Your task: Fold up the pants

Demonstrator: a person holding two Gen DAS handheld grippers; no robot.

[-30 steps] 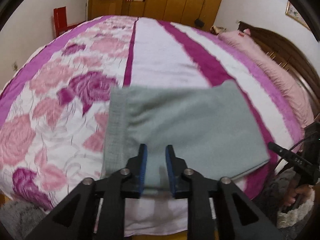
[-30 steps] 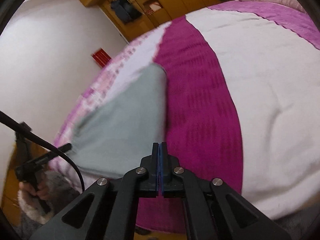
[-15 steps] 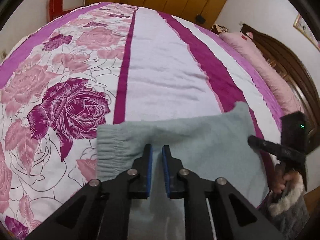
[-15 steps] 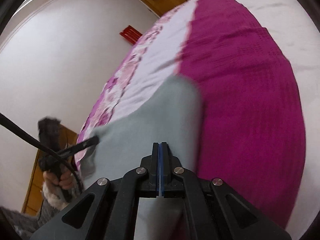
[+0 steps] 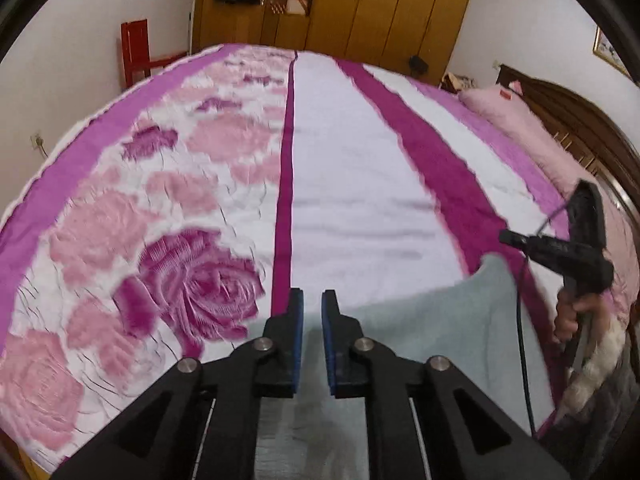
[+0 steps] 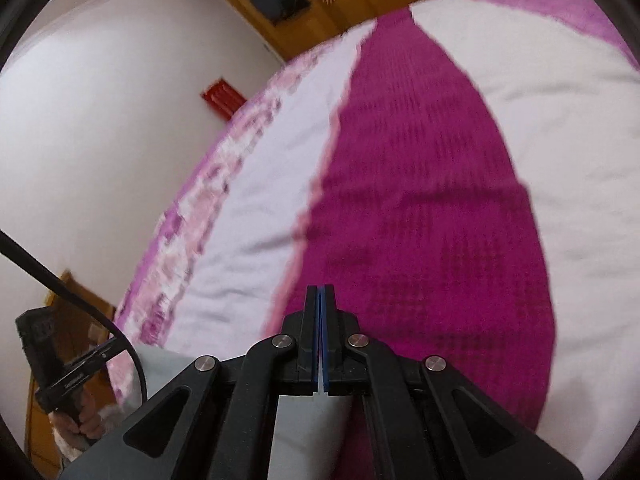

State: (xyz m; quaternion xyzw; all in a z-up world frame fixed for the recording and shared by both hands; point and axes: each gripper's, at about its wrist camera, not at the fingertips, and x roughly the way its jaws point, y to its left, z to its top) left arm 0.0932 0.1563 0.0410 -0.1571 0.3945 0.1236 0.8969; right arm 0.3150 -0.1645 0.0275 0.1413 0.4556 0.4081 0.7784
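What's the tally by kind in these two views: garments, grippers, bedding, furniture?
Pants: 1
Grippers: 2, left and right
Bedspread: 1
Pillow: 1
Red chair: 1
Wardrobe: 1
Total: 7

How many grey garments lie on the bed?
1. The grey pants lie at the near edge of the bed, under the left gripper and right gripper; none other shows.
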